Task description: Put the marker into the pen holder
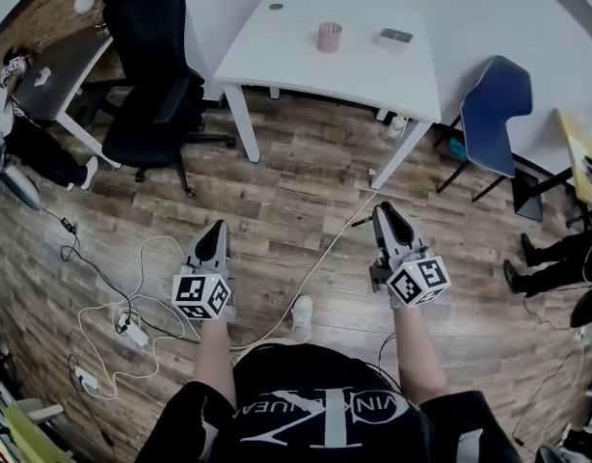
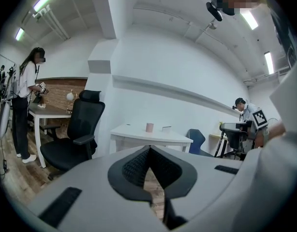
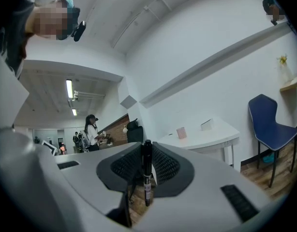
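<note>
Our right tongs, lower right, grip the marker upright and the left tongs are closed empty, so we should step up to the counter at top centre and lower the marker straight into the pink holder there.

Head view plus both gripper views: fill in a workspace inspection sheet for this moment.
Surface: white table, far ahead across the wood floor.
Job's things: marker upright in the right gripper; pink pen holder on the table.
Clutter: small grey box on the table.
Grippers: left gripper shut, empty; right gripper shut on marker.
Cables: white cable and power strip on the floor.
Surroundings: black office chair, blue chair, other people.
</note>
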Demonstrator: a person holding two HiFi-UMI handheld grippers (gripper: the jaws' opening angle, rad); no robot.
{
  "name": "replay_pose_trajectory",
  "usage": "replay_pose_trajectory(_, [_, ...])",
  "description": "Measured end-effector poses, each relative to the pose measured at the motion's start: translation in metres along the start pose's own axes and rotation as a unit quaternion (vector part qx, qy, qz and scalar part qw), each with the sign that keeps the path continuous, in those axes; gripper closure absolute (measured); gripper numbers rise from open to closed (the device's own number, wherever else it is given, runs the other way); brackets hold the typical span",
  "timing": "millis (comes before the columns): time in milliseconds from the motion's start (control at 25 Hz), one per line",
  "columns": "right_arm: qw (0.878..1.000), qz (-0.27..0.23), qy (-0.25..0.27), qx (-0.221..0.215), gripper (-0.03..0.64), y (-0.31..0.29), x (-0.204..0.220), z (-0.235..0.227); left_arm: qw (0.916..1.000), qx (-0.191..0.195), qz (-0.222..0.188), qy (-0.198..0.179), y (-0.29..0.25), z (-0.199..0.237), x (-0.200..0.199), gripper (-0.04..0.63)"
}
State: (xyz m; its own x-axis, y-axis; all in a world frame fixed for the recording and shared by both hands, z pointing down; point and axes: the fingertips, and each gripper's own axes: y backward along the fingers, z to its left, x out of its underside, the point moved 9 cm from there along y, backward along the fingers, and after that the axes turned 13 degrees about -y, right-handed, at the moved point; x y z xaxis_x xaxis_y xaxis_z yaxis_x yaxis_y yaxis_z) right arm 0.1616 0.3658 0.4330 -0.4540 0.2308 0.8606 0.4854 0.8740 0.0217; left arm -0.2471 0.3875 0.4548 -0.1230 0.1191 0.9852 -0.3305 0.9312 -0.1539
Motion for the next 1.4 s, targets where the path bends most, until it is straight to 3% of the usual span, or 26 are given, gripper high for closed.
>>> replay_pose_trajectory(800, [0.999, -0.033, -0.013, 0.02, 0.543, -0.098, -0.034, -0.065, 1.0, -0.008, -0.005, 0.0, -0.109, 0.049, -0.01, 0.581])
replay_pose_trajectory(1400, [0.999, -0.042, -0.033, -0.005, 0.543, -0.237, -0.074, -0.129, 0.9998, -0.016, -0.011, -0.005, -0.245, 0.091, -0.038, 0.581])
